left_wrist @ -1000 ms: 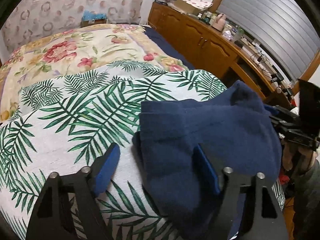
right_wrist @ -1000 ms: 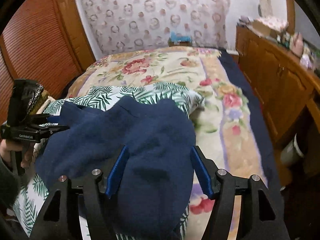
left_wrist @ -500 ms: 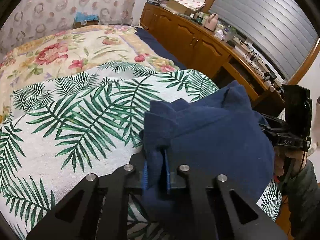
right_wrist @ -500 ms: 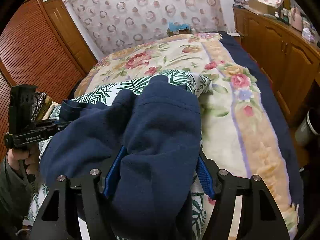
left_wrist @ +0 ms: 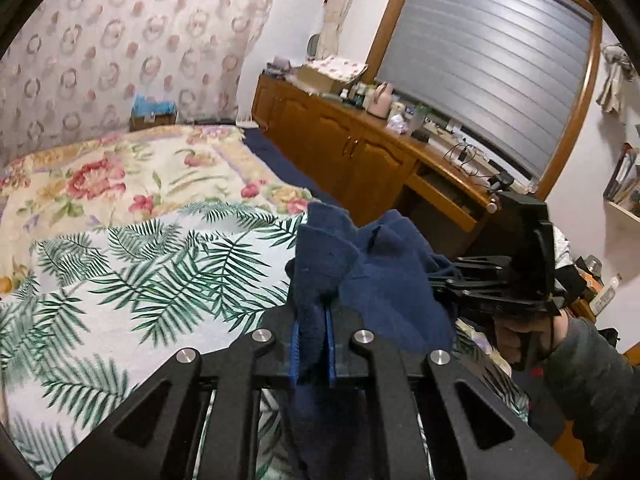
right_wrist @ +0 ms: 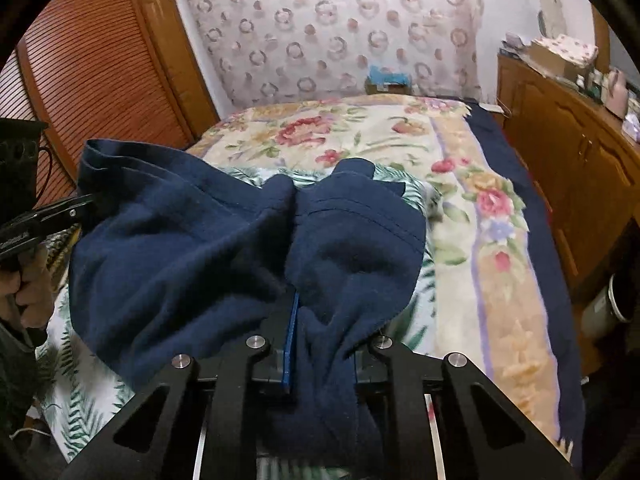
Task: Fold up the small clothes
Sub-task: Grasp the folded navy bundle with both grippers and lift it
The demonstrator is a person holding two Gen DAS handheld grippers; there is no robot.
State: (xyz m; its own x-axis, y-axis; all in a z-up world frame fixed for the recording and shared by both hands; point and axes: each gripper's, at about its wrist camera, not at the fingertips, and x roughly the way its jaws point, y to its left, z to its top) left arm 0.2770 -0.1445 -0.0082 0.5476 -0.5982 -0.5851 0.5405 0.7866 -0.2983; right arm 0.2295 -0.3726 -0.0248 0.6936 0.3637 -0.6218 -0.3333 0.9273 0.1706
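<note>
Above palm-print cover (left_wrist: 120, 280) we hold navy garment (right_wrist: 180, 248): left gripper (left_wrist: 312, 344) pinching one edge, right gripper (right_wrist: 320, 344) clamping bunched cloth; garment's shape hidden in folds.

place: home bedroom | evidence: floral bed (right_wrist: 460, 216); wooden dresser (left_wrist: 360, 156); louvered wardrobe (right_wrist: 92, 76)

I can read no text anywhere: the pale lettering on the side of my left tool (right_wrist: 24, 236), seen at the edge of the right wrist view, is too blurred to make out, and the bottles on the wooden cabinet (left_wrist: 360, 148) show no legible labels.
</note>
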